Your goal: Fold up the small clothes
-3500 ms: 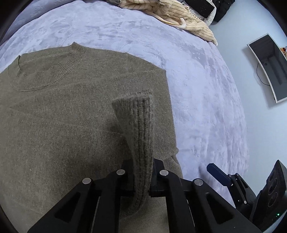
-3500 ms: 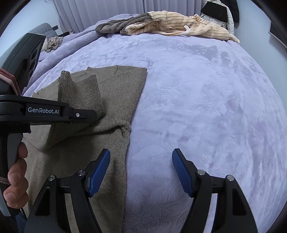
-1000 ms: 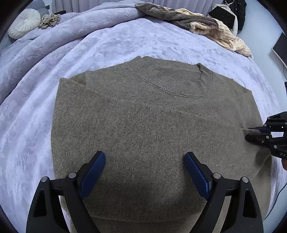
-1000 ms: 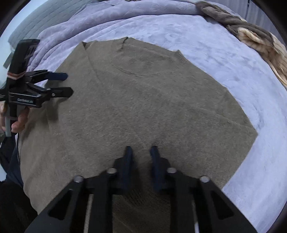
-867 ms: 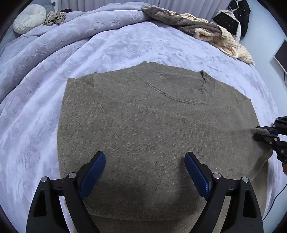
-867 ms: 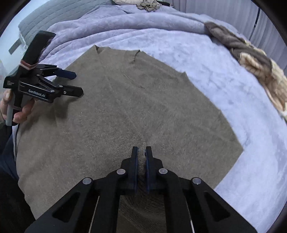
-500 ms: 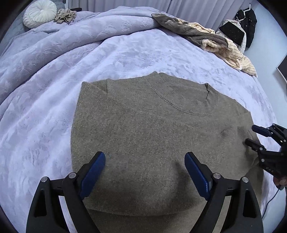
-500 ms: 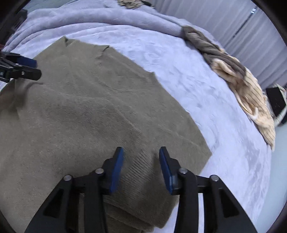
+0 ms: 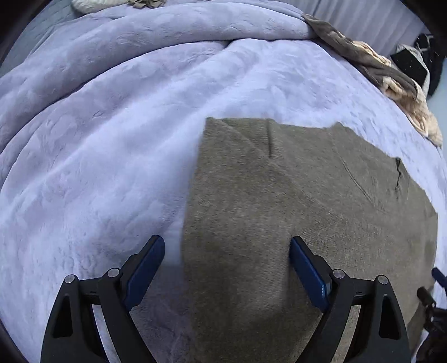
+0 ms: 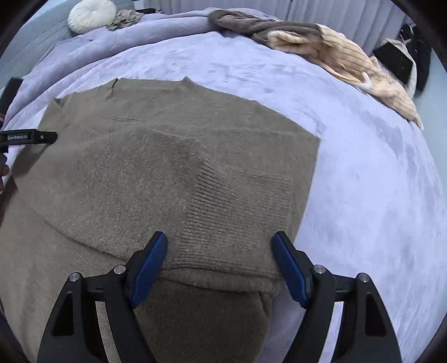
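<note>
With both the left claw [image 9: 226, 268] and right claw [image 10: 219, 264] wide and empty over the olive sweater [image 10: 173, 167] lying folded-in on the bed [image 10: 363, 178], a careless grab could drag its loose cuff [image 10: 223, 251] and undo the sleeve fold.

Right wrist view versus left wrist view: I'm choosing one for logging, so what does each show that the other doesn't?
Only the right wrist view shows the folded-in ribbed cuff, between the open right gripper fingers, and the round white pillow. Only the left wrist view shows the sweater's left edge, lying between the open left gripper fingers. Both show the sweater, the blanket, and the striped clothes pile.
</note>
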A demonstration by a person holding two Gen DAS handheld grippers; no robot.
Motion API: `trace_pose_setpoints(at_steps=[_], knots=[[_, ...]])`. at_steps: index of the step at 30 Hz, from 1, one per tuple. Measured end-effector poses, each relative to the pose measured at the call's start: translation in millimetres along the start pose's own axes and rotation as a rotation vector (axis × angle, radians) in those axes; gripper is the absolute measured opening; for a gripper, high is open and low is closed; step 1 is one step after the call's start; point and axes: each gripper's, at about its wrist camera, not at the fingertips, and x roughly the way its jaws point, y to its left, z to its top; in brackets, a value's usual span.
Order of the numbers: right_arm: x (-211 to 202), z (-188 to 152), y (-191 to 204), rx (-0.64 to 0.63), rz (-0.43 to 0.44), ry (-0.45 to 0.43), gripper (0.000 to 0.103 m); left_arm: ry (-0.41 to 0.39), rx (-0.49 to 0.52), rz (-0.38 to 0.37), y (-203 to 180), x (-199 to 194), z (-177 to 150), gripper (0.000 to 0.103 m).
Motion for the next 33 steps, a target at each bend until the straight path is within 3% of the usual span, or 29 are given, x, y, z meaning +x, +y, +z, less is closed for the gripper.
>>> trace_pose_setpoints(at_steps=[2,5,6,9,10,12,13,15,18,23,26,29,33], knots=[[-2,0,3,-0.004,-0.017,-0.001,0.08,-0.016,-0.012,-0.015,-3,-13,1,0.091],[-4,1,8,-0.019,-0.048,0.0,0.08,-0.04,0.076,-0.066,-30,-24,7,0.091],[-8,3,10,-0.02,-0.051,-0.006,0.08,-0.037,0.12,-0.041,-41,-22,9,0.091],[-20,3,13,-0.016,-0.026,-0.029,0.081,-0.024,0.269,0.205,-67,8,18,0.091],[-24,3,14,-0.013,-0.025,-0.035,0.081,-0.031,0.259,0.209,-60,14,24,0.092],[-31,0,13,-0.006,-0.035,-0.042,0.08,0.012,0.11,0.132,-26,25,36,0.102],[-34,-3,11,0.0,-0.04,-0.048,0.08,0.028,0.014,0.067,-6,27,40,0.102],[-39,-6,6,0.017,-0.044,-0.054,0.081,0.021,-0.051,0.015,10,22,41,0.102],[-37,-6,-2,0.061,-0.037,-0.047,0.081,0.011,-0.018,0.027,4,8,32,0.102],[-26,-2,11,0.082,-0.004,-0.045,0.081,-0.02,0.074,-0.072,-25,-31,-5,0.102],[-11,-4,26,0.036,-0.013,-0.028,0.081,-0.026,0.18,-0.063,-51,-38,-33,0.102],[-1,-5,24,0.053,-0.03,-0.011,0.081,0.002,0.273,0.039,-59,-22,-52,0.102],[-23,-4,20,0.121,-0.074,-0.018,0.082,-0.007,0.247,0.025,-65,-31,-50,0.102]])
